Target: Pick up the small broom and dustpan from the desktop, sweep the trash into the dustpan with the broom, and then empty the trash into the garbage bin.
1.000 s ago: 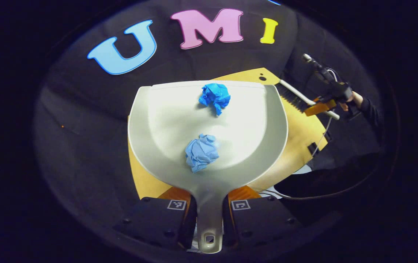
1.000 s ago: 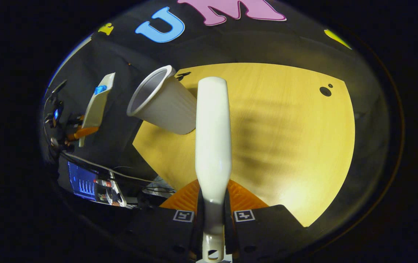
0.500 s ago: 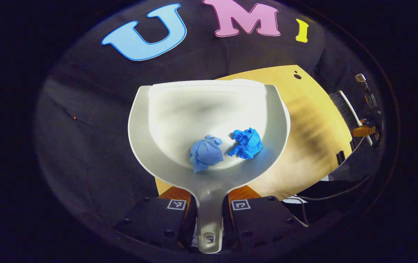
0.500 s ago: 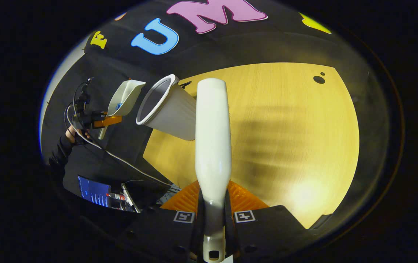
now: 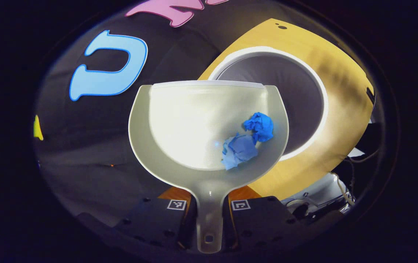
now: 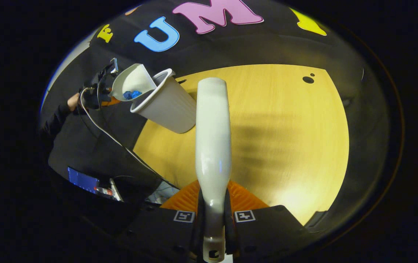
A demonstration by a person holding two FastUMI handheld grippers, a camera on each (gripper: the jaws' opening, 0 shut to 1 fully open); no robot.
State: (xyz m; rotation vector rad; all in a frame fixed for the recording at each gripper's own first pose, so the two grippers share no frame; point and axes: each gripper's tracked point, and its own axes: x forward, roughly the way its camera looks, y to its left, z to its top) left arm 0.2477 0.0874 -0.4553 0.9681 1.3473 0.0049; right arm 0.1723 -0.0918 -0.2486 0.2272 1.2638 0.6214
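Note:
My left gripper (image 5: 209, 210) is shut on the handle of the white dustpan (image 5: 179, 124). Two crumpled blue paper balls (image 5: 247, 140) lie against the pan's right wall. Behind the pan's right side gapes the mouth of the white garbage bin (image 5: 300, 91), standing on the wooden desktop (image 5: 344, 106). My right gripper (image 6: 212, 219) is shut on the white broom handle (image 6: 212, 146), which runs straight ahead over the desk; the bristles are hidden. In the right gripper view the tilted dustpan (image 6: 130, 82) with the blue balls (image 6: 132, 95) hangs at the bin's rim (image 6: 154, 98), held by the other gripper (image 6: 97, 93).
A person's sleeve and hand (image 6: 64, 113) hold the far gripper, with a cable trailing down. The desktop (image 6: 285, 138) has two small dark holes (image 6: 307, 79) near its far edge. A lit screen (image 6: 82, 180) sits low at the left, off the desk.
The dustpan has swung over to the garbage bin and tilted sideways; the two blue balls slid toward the pan's right wall. The broom has stayed nearly still over the desk.

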